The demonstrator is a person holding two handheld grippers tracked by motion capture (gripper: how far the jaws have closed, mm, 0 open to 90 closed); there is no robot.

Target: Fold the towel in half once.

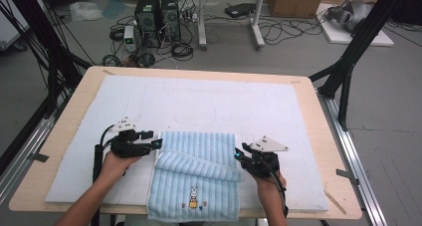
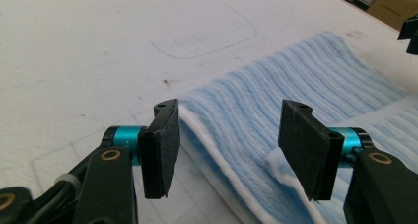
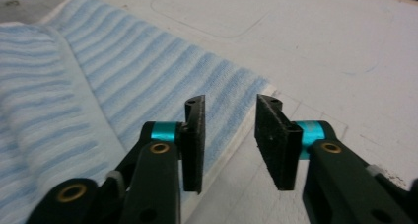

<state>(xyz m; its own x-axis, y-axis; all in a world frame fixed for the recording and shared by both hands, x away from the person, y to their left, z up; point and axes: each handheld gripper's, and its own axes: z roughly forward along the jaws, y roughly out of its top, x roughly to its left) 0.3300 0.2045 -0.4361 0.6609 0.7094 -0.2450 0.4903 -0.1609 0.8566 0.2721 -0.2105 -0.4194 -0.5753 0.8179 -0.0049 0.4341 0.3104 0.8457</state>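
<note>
High view, hands (image 1: pixel 113 165) flanking towel (image 1: pixel 196 173)

Left gripper (image 1: pixel 158 144) and right gripper (image 1: pixel 238 154) point inward at each other, jaws parted, nothing pinched between their pads.

White foam mat (image 1: pixel 199 101) on wooden table (image 1: pixel 318 136), computer towers (image 1: pixel 158 14), cardboard box (image 1: pixel 296 1), floor cables (image 1: pixel 283 29)

The towel's (image 1: pixel 194 176) near edge runs off the bottom of the high view, past the table (image 1: pixel 318 106).
</note>
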